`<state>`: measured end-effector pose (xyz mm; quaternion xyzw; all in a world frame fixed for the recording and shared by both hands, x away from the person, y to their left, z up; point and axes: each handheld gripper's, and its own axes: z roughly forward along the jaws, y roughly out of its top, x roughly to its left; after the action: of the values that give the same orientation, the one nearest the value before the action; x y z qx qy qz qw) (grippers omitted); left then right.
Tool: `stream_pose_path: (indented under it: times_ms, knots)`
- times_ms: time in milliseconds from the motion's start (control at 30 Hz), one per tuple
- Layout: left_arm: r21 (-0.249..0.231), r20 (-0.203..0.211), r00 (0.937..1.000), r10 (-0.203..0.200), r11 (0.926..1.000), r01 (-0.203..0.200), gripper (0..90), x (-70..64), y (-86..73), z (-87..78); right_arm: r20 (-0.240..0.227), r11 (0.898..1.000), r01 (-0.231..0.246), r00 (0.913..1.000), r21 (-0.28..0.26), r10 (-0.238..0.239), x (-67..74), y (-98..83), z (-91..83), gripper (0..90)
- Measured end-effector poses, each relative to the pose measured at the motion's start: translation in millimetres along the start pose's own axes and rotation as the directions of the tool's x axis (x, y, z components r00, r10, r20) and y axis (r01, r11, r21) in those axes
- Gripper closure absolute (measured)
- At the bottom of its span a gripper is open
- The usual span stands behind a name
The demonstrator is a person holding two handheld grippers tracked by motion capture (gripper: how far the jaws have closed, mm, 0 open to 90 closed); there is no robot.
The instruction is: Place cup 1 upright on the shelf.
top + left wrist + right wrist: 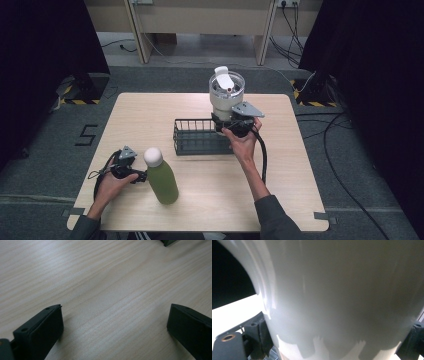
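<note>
A white tumbler [226, 95] with a clear lid and white flip tab stands at the right end of a black wire basket [196, 136]. My right gripper [231, 123] is shut on its lower body. In the right gripper view the tumbler's white wall [342, 290] sits between the two fingers [263, 333] of my right gripper [338, 336]. A green bottle [163, 181] with a white cap stands upright at the front left. My left gripper [140, 176] rests just left of it, open. In the left gripper view my left gripper [115, 312] has bare wood between its wide-apart jaws.
The light wooden table [215, 200] has free room at the front middle and right. A dark green corner [168, 242] shows at the top edge of the left gripper view. Cables [340, 165] lie on the floor to the right, and black curtains hang on both sides.
</note>
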<state>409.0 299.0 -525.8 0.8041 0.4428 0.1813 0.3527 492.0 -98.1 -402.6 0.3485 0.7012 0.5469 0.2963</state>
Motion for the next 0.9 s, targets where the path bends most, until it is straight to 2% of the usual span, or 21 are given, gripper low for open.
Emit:
stream_pose_path:
  times_ms: [200, 900]
  knots:
    - [0.000, 0.000, 1.0000, 0.000, 1.0000, 0.000, 0.0, 0.0, 0.0, 0.0, 0.005, 1.000, -0.015, 0.9999, 0.004, 0.015, -1.4, -5.4, 2.0, 10.8]
    - [0.000, 0.000, 1.0000, 0.000, 1.0000, 0.000, 0.0, 0.0, 0.0, 0.0, 0.004, 1.000, -0.022, 0.9997, 0.016, 0.022, -1.0, -23.2, 10.2, 10.8]
